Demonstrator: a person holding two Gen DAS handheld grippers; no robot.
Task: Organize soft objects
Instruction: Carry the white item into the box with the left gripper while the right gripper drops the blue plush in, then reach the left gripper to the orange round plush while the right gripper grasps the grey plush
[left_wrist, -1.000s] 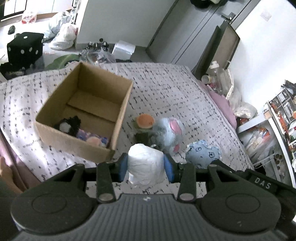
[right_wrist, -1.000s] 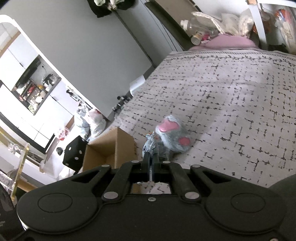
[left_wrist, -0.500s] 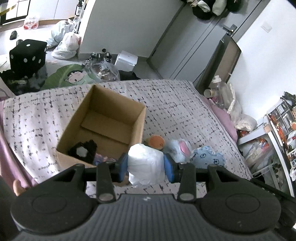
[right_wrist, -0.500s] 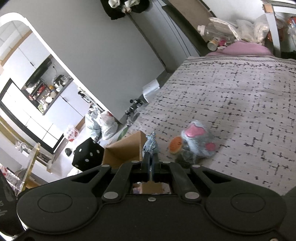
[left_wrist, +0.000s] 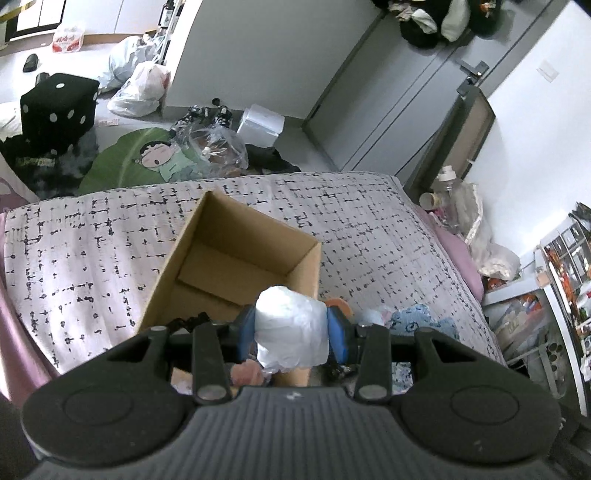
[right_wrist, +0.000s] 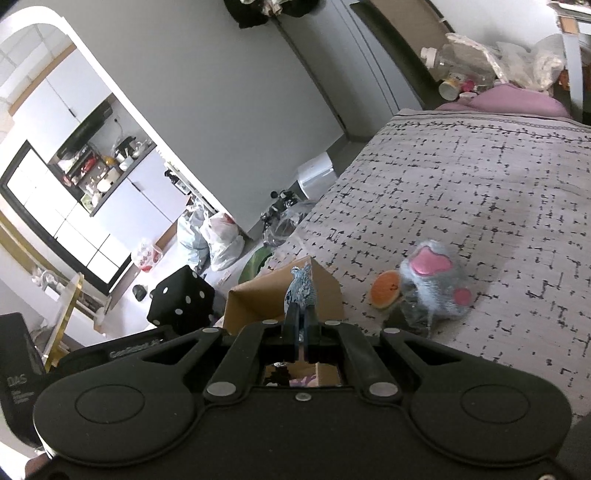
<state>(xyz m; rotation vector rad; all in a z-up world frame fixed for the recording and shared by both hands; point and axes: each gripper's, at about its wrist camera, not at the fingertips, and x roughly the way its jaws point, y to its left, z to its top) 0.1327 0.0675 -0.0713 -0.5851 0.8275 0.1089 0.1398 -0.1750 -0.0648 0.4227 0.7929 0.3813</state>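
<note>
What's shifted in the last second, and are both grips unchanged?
Both hand-held grippers travelled toward the cardboard box: the left one now carries the white bundle over its near corner, and the right one sits just before it. Both grips are unchanged, the right on a blue-grey scrap. The grey plush stayed put.

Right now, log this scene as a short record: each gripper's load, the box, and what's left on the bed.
left gripper: shut on white bundle, in front of the box's near corner
right gripper: shut on a thin blue patterned piece
cardboard box: open on the bed, dark and pink items partly visible inside
loose on the bed: grey-pink plush, orange round toy, blue plush
</note>
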